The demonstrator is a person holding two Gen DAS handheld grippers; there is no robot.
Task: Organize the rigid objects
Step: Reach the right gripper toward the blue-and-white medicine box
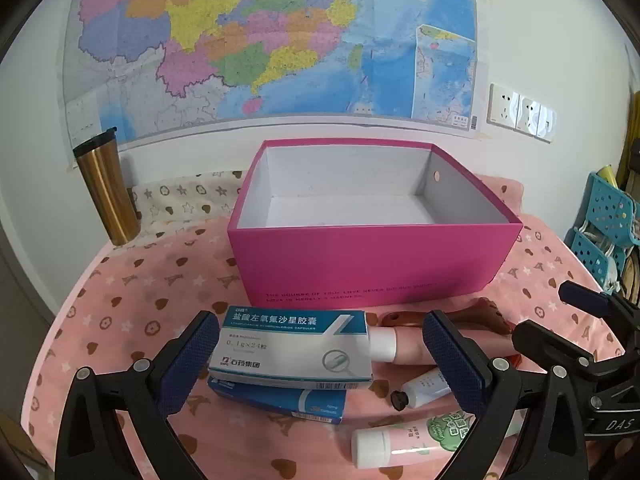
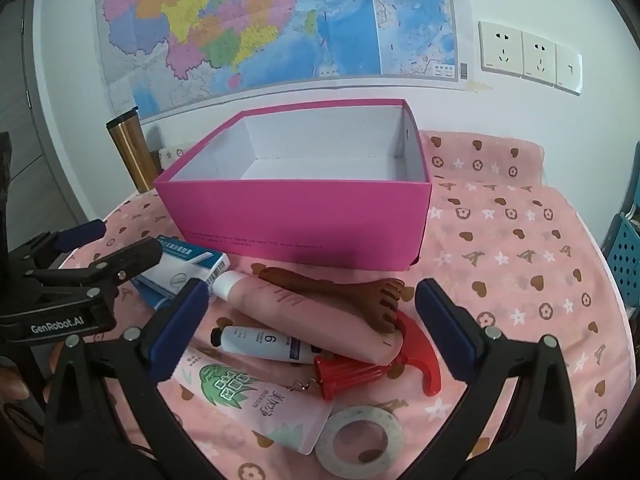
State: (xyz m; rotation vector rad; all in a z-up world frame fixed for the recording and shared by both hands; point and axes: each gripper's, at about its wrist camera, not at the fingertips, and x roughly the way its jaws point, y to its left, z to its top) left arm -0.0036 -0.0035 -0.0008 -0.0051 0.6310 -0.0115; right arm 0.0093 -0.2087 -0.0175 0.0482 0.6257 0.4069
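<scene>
Left wrist: open claw point(image 1: 320, 360) around medicine box point(image 1: 294, 346).

This looks like a room in a home. A wall map point(image 1: 256, 40) hangs above a tabletop with a pink patterned cloth point(image 2: 520, 248). Wall sockets point(image 2: 528, 56) and a travel mug point(image 1: 106, 192) are nearby.
</scene>
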